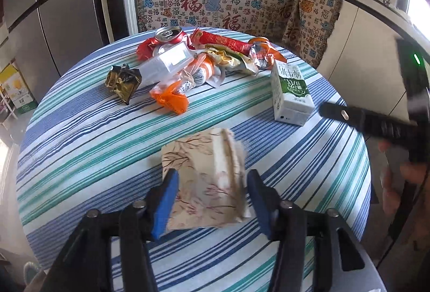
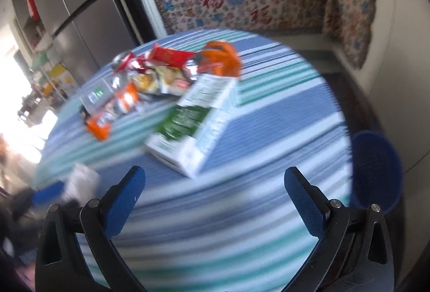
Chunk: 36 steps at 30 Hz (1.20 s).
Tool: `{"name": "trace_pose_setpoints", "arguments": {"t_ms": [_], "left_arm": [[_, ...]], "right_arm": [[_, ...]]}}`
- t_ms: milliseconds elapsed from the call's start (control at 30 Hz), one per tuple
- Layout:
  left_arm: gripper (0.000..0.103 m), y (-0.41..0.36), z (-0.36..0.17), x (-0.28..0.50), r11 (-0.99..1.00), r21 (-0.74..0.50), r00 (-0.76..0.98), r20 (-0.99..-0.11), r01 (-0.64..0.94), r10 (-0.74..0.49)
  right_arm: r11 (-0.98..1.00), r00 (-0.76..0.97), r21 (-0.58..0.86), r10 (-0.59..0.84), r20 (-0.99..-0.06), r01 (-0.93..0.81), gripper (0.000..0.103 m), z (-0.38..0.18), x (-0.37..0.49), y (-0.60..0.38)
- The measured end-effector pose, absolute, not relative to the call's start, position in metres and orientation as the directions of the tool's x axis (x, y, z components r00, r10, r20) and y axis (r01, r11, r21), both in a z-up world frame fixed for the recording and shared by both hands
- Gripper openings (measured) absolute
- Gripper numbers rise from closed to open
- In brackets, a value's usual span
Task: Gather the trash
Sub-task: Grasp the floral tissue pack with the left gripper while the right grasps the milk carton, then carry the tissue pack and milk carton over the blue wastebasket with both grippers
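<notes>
Trash: a floral tissue pack (image 1: pixel 207 181) sits between the blue pads of my left gripper (image 1: pixel 212 203), at 6 o'clock on the striped round table (image 1: pixel 80 157). The jaws flank it on both sides, partly closed; the left pad looks to be touching the pack's edge, but I can't tell if the right one is, so I'm not calling it a firm clamp. The pack looks slightly blurred and may be off the cloth or just resting on it, unclear. The rest of the trash is heaped at 12 o'clock: a red soda can (image 1: pixel 169 35), a clear plastic box (image 1: pixel 166 63), an orange wrapper (image 1: pixel 172 98), a crumpled gold foil wrapper (image 1: pixel 122 82) and a long red snack packet (image 1: pixel 225 43). A green-and-white milk carton (image 1: pixel 291 95) lies apart at 2 o'clock. My right gripper (image 2: pixel 215 198) has its jaws wide apart and empty, and hovers over the cloth with the carton just ahead at 12 o'clock in its view; that frame is motion-blurred. A blue bin (image 2: pixel 376 171) stands off the table edge at 3 o'clock. My judgement is that this is the pickup step on the tissue pack. Next calls for squeezing the left jaws fully and carrying the pack to the bin, while the right lines up on the carton.
</notes>
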State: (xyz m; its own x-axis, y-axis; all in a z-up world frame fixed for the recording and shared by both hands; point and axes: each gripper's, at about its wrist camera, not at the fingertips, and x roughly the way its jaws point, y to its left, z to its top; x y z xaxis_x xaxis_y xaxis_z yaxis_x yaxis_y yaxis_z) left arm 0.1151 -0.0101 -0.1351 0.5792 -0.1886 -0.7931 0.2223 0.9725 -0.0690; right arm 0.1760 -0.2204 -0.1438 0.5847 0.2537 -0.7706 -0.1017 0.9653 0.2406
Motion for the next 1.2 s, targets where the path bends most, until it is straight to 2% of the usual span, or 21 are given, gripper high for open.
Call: {"name": "trace_pose_setpoints", "arguments": {"t_ms": [67,200,233,267,300,400,600,733,1100,1200], "left_arm": [[0.063,-0.007,-0.135,0.117,0.971,-0.072,0.568,-0.8,0.229,-0.193],[0.072,-0.002,-0.138,0.118,0.966,-0.075,0.539,-0.817,0.249,-0.203],[0.073,-0.001,-0.139,0.119,0.964,-0.079,0.533,-0.82,0.252,-0.207],[0.073,0.0,-0.14,0.12,0.964,-0.086,0.527,-0.823,0.251,-0.211],[0.073,0.002,-0.142,0.123,0.964,-0.097,0.517,-0.829,0.246,-0.215],[0.073,0.006,-0.145,0.135,0.965,-0.127,0.48,-0.848,0.228,-0.225],[0.073,0.004,-0.154,0.149,0.966,-0.141,0.416,-0.882,0.217,-0.222],[0.068,0.003,-0.154,0.149,0.964,-0.143,0.425,-0.876,0.222,-0.228],[0.066,-0.016,-0.145,0.144,0.957,-0.141,0.45,-0.859,0.252,-0.245],[0.066,-0.022,-0.146,0.146,0.958,-0.132,0.449,-0.861,0.255,-0.239]], "right_arm": [[0.956,0.538,0.278,0.282,-0.795,-0.09,0.103,-0.147,0.202,-0.204],[0.975,0.449,0.216,0.213,-0.868,-0.046,0.101,-0.16,0.245,-0.18],[0.981,0.436,0.188,0.187,-0.88,-0.04,0.094,-0.162,0.252,-0.178],[0.985,0.432,0.167,0.168,-0.886,-0.041,0.075,-0.162,0.255,-0.177],[0.988,0.428,0.148,0.152,-0.891,-0.044,0.065,-0.162,0.258,-0.178],[0.988,0.421,0.137,0.156,-0.894,-0.073,0.052,-0.157,0.254,-0.187],[0.969,0.37,0.17,0.226,-0.901,-0.177,0.05,-0.144,0.224,-0.209],[0.955,0.327,0.175,0.249,-0.912,-0.237,0.05,-0.143,0.209,-0.212],[0.949,0.306,0.16,0.243,-0.92,-0.27,0.049,-0.149,0.202,-0.217],[0.949,0.275,0.202,0.267,-0.924,-0.242,0.052,-0.155,0.205,-0.223]]}}
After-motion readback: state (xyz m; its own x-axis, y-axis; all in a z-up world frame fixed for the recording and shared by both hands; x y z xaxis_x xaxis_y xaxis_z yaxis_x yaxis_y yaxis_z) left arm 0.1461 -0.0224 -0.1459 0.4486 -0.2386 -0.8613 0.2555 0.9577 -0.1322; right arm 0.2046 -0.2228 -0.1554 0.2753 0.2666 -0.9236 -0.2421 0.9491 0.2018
